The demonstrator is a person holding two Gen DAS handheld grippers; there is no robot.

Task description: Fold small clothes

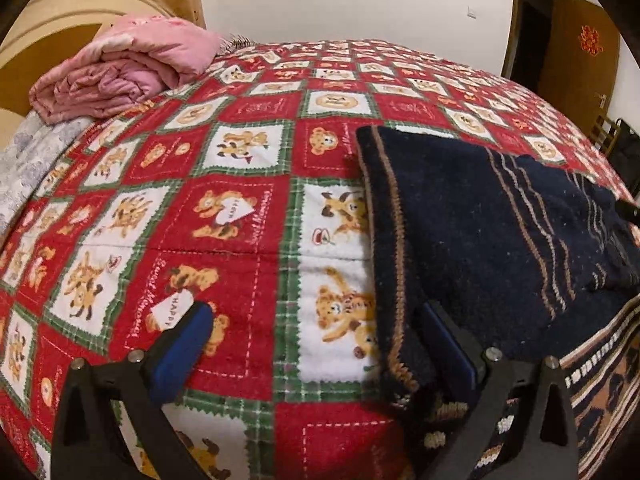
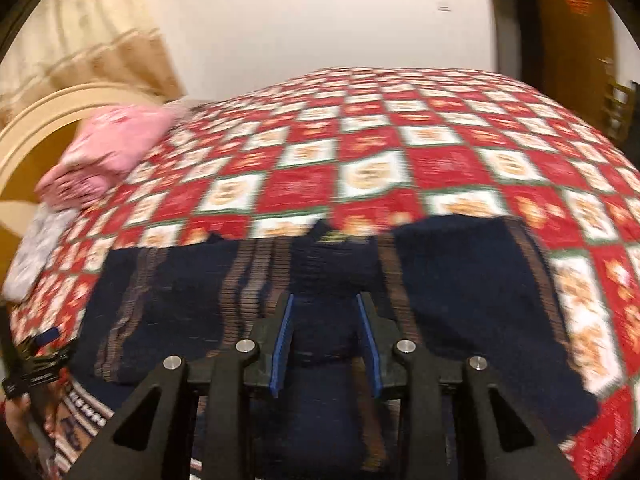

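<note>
Blue-padded black jaws of the left gripper [image 1: 316,344] stand wide apart at the bottom of the left wrist view, holding nothing. Its left pad hangs over the red, white and green bear-print bedspread [image 1: 224,184], while its right pad sits against the near left edge of the dark navy knitted garment with tan stripes [image 1: 480,232], whose tan-trimmed border runs just inside that pad. From there the knit spreads up and to the right across the bed, folded over on itself.

In the blurred right wrist view, the right gripper [image 2: 326,336] hovers over the middle of the same navy garment [image 2: 460,280]. Its blue pads stand partly apart with dark knit showing between them, not pressed on it. The garment stretches out to both sides of the jaws.

Farther off, a rolled pink quilt [image 1: 120,72] lies at the bed's far left corner beside a cream curved headboard [image 1: 48,36].
</note>
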